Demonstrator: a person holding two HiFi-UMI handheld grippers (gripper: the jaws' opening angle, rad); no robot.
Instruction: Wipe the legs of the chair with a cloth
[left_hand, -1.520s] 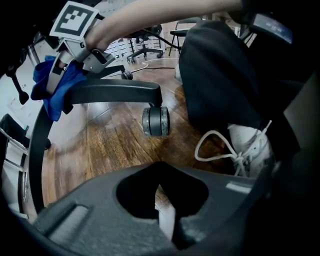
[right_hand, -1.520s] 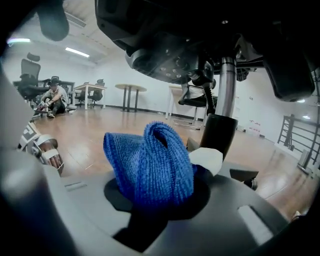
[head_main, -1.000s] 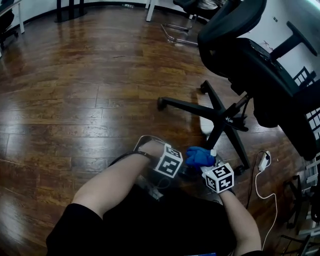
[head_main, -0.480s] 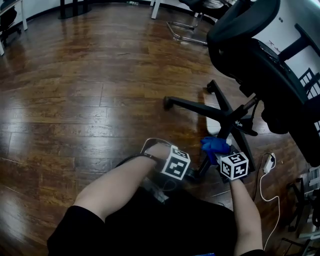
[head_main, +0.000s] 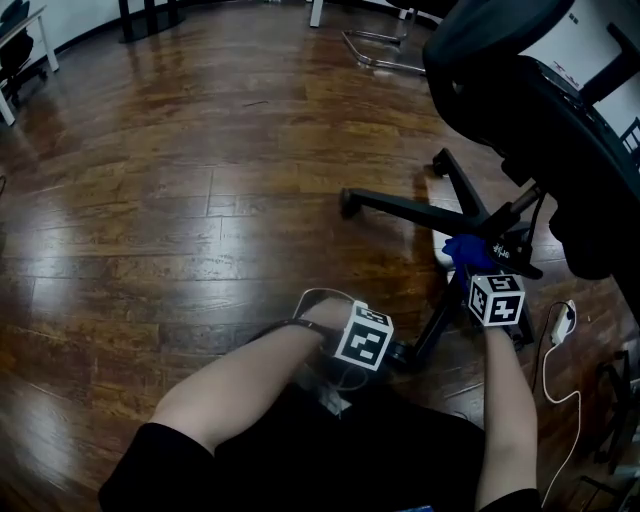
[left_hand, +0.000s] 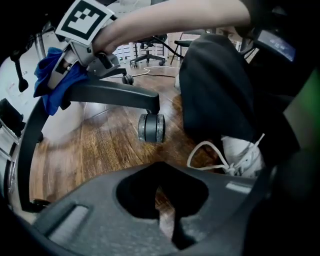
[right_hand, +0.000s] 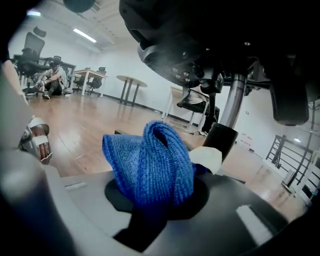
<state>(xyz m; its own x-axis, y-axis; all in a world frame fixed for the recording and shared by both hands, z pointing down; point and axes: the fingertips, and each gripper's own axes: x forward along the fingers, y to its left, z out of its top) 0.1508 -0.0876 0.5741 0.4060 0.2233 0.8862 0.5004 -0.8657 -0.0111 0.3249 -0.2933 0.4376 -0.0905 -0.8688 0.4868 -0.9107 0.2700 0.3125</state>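
The black office chair's star base (head_main: 500, 245) stands on the wood floor at the right. My right gripper (head_main: 480, 272) is shut on a blue cloth (head_main: 467, 250) and presses it on the near leg (head_main: 440, 312), close to the hub. In the right gripper view the cloth (right_hand: 150, 162) bulges out of the shut right gripper (right_hand: 155, 202), with the chair column (right_hand: 231, 102) just behind. My left gripper (head_main: 390, 352) sits by that leg's caster (left_hand: 151, 127). In its own view the left gripper (left_hand: 164, 202) is shut with nothing in it.
A white power strip (head_main: 561, 322) with its cable lies on the floor at the right. Another leg (head_main: 400, 205) points left. A second chair's frame (head_main: 375, 40) stands at the back. My white shoe (left_hand: 245, 156) is close to the caster.
My right gripper has carried the blue cloth along the near leg, from the caster end up to the hub. The left gripper has stayed by the caster.
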